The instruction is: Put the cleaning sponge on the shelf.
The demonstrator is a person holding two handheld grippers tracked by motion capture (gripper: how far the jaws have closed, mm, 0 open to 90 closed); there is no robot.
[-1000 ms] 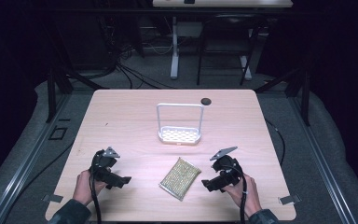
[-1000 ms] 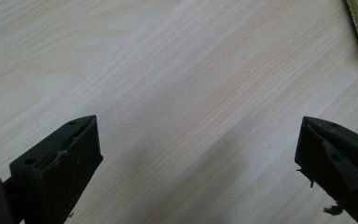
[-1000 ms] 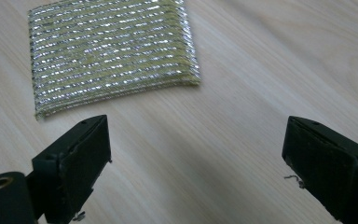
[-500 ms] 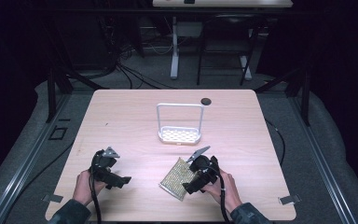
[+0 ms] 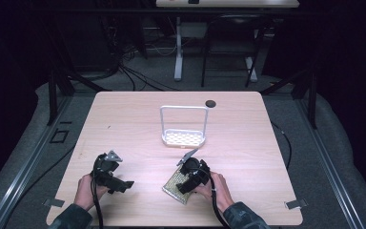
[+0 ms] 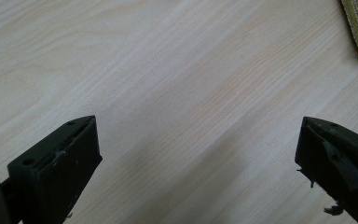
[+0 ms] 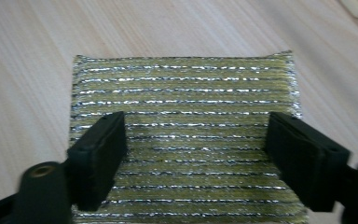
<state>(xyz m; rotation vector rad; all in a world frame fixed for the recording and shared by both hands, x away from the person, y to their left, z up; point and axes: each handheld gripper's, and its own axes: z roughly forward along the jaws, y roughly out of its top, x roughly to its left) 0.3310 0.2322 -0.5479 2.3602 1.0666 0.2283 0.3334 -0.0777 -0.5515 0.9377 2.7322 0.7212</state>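
Wood table (image 5: 248,143), right tool (image 7: 196,158) moved over sponge (image 7: 186,93), closing

The scouring pad (image 7: 182,140) looks like a woven cloth of yellow-green yarn crossed by rows of glittering silver thread, rough and ribbed, with a tinsel-like sparkle. The table (image 5: 124,119) has a pale wood-grain top, smooth and matt, with fine streaks running along it in the left gripper view. The 2 jaws of the right gripper (image 7: 196,158) are black plastic, matt and slightly dusty; those of the left gripper (image 6: 198,163) look the same, with worn, scuffed edges. The rack (image 5: 183,127) appears to be white-coated metal, its base perforated and its frame smooth. The floor around the table looks like grey carpet, dull and rough.
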